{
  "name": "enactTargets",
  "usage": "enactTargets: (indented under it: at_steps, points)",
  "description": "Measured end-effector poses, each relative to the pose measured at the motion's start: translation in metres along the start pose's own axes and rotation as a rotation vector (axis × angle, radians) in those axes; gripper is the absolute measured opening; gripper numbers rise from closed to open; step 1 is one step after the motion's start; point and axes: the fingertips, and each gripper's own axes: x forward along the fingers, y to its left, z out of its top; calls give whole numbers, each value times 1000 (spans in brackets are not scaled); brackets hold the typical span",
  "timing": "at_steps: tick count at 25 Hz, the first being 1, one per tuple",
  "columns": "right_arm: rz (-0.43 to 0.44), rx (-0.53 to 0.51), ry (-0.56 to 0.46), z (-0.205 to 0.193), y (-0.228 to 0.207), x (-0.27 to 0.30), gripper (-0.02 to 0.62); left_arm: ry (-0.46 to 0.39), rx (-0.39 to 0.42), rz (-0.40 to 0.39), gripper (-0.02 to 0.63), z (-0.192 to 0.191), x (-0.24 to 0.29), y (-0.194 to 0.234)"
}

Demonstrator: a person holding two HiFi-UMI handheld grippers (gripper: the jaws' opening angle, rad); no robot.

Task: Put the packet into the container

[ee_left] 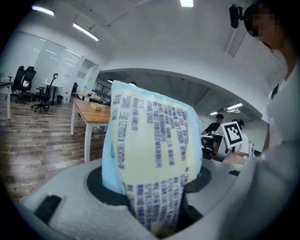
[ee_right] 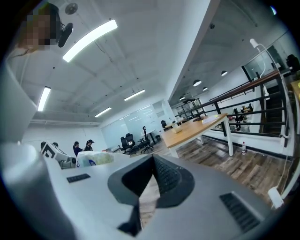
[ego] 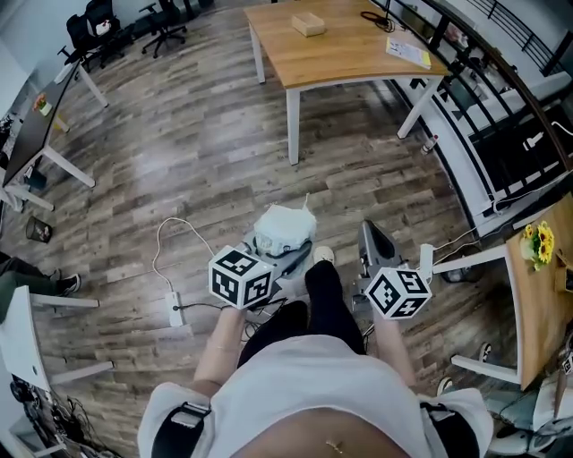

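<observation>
A puffy white, blue and yellow packet [ee_left: 152, 150] with blue print stands upright between the jaws of my left gripper [ee_left: 150, 182], which is shut on its lower part. In the head view the packet [ego: 285, 227] shows white in front of the person's legs, above the wooden floor. Just right of it my right gripper [ego: 372, 249] is shut, its tips meeting with nothing between them [ee_right: 152, 161]. From the right gripper view the packet [ee_right: 95, 158] appears at the left. A small tan box [ego: 308, 24] sits on the wooden table [ego: 358, 54] far ahead. No other container is visible.
A white power strip [ego: 176, 309] with a looping cable lies on the floor at the left. Office chairs [ego: 98, 27] and a dark desk [ego: 36, 134] stand far left. A black railing [ego: 501, 98] runs along the right. Yellow flowers [ego: 540, 241] stand on a side table.
</observation>
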Motion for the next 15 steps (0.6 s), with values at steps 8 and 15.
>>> enactTargets:
  at_steps: [8,15]
  points:
    - [18,-16,-1,17,-7,59,11,-9,0,33,293,24,17,41]
    - [31,-11,37,28,-25,130,11,2,-24,40,293,50,57,86]
